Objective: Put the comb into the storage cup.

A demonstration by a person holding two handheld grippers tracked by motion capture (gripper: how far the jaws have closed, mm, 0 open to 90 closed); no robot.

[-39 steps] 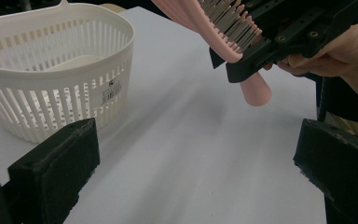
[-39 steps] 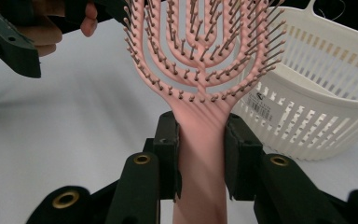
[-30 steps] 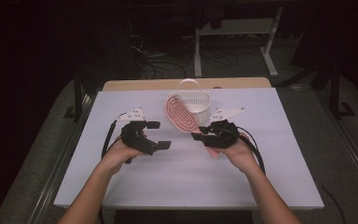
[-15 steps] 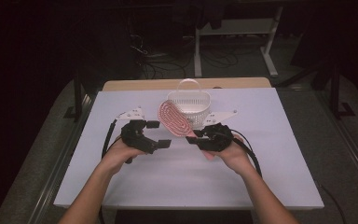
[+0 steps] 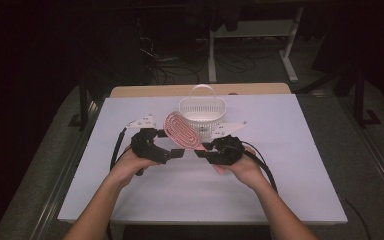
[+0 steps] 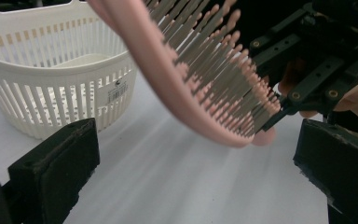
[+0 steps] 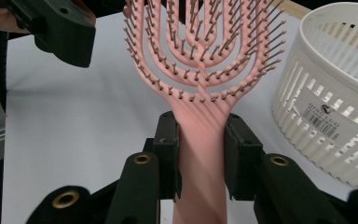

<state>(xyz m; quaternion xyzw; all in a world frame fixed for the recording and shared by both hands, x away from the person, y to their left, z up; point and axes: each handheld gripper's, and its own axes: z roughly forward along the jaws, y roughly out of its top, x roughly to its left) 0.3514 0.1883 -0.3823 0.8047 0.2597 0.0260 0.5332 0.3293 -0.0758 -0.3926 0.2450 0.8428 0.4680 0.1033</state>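
Table white, bearing white slatted basket at far middle, handle up, mouth open for a drop-in. Pink vented hairbrush held just in front of basket, off the surface, head tilted toward the rim, bristles facing left gripper. Right gripper clamped on brush handle near the neck, jaws narrow, likely for control while lifting over the wall. Left gripper jaws wide, nothing between, hovering beside brush head, probably ready to steady.
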